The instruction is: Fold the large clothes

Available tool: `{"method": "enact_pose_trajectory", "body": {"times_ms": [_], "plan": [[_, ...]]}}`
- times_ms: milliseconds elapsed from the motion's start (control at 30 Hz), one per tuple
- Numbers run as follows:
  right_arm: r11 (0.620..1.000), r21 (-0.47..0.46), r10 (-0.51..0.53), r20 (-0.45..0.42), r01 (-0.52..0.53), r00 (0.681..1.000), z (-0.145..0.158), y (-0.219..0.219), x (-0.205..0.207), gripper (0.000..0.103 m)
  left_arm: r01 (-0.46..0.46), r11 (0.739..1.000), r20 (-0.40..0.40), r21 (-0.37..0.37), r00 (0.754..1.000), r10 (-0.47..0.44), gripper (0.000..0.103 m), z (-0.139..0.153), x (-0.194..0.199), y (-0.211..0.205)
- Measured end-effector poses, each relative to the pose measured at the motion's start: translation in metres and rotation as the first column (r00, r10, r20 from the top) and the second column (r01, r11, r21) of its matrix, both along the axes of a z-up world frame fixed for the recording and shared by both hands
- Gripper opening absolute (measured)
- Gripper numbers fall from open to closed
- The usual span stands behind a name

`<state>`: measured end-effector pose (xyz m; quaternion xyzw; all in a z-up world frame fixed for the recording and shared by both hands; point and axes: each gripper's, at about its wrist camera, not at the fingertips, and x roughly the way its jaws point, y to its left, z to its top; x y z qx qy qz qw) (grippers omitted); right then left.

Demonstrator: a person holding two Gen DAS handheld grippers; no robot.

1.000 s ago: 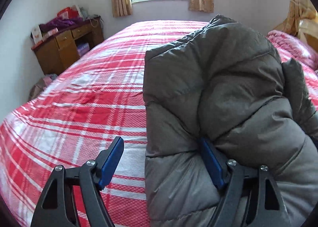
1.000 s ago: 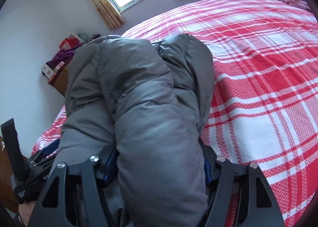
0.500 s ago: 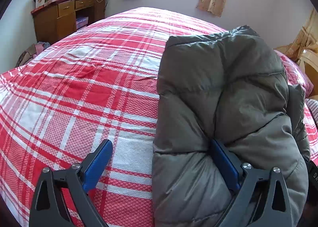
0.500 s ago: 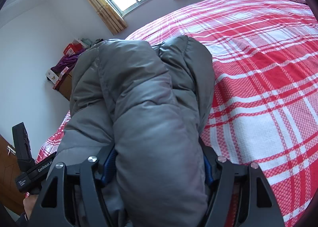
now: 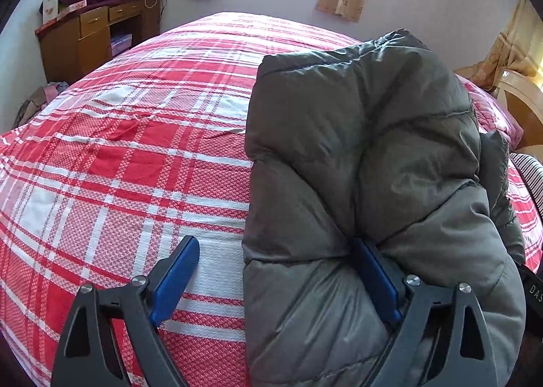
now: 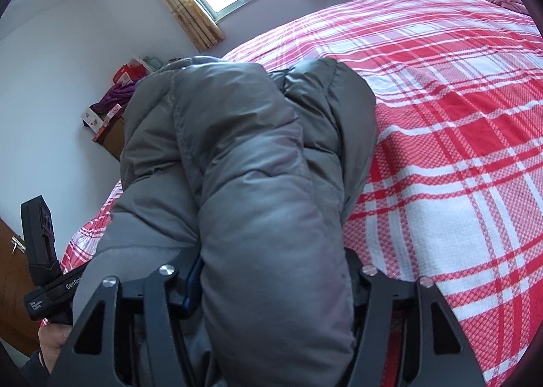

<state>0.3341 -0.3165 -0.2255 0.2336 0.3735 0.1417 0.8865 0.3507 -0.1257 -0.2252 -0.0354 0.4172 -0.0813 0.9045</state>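
One grey jacket lies bundled on one plaid bed. The left gripper gapes, closing slightly (one pad beneath a fold); the right gripper, tightening, clamps a thick roll of jacket.

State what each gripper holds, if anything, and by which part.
The right gripper clamps a thick roll of the grey padded jacket near its closest end. The left gripper holds nothing; one finger only touches the jacket's edge.

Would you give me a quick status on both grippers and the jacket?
Left gripper open beside jacket. Right gripper clamped on its puffy fold. Bed ahead unobstructed.
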Motion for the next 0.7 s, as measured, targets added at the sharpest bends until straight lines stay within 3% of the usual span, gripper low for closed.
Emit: {"method": "enact_pose_trajectory", "body": {"times_ms": [67, 133, 200, 300, 433, 533, 700], "plan": [[1.000, -0.006, -0.001, 0.000, 0.001, 1.000, 0.000, 0.001, 0.000, 0.064, 0.003, 1.000, 0.002, 0.001, 1.000, -0.003, 0.091, -0.002, -0.003, 0.000], [1.000, -0.008, -0.001, 0.002, 0.001, 1.000, 0.000, 0.001, 0.000, 0.059, 0.039, 0.999, 0.001, -0.027, 0.999, -0.039, 0.078, -0.001, -0.006, -0.002], [1.000, -0.006, 0.007, 0.013, -0.007, 1.000, 0.001, 0.002, -0.002, 0.051, 0.081, 0.996, 0.019, -0.033, 0.997, -0.080, 0.059, 0.001, -0.017, -0.012], [0.999, 0.015, 0.032, 0.019, -0.032, 0.999, 0.000, 0.002, -0.003, 0.042, 0.100, 0.995, 0.031, -0.016, 0.995, -0.100, 0.051, 0.005, -0.021, -0.019], [0.999, 0.030, 0.040, 0.022, -0.041, 0.999, -0.001, 0.001, -0.002, 0.037, 0.117, 0.993, 0.043, -0.008, 0.992, -0.116, 0.040, 0.008, -0.025, -0.022], [0.999, 0.011, 0.047, 0.055, -0.047, 0.997, 0.003, 0.004, -0.007, 0.029, 0.118, 0.992, 0.052, 0.051, 0.991, -0.120, 0.020, 0.021, -0.032, -0.032], [0.997, -0.027, 0.070, 0.109, -0.067, 0.992, 0.014, 0.008, -0.020, 0.024, 0.118, 0.986, 0.112, 0.122, 0.985, -0.131, 0.015, 0.050, -0.050, -0.030]]}}
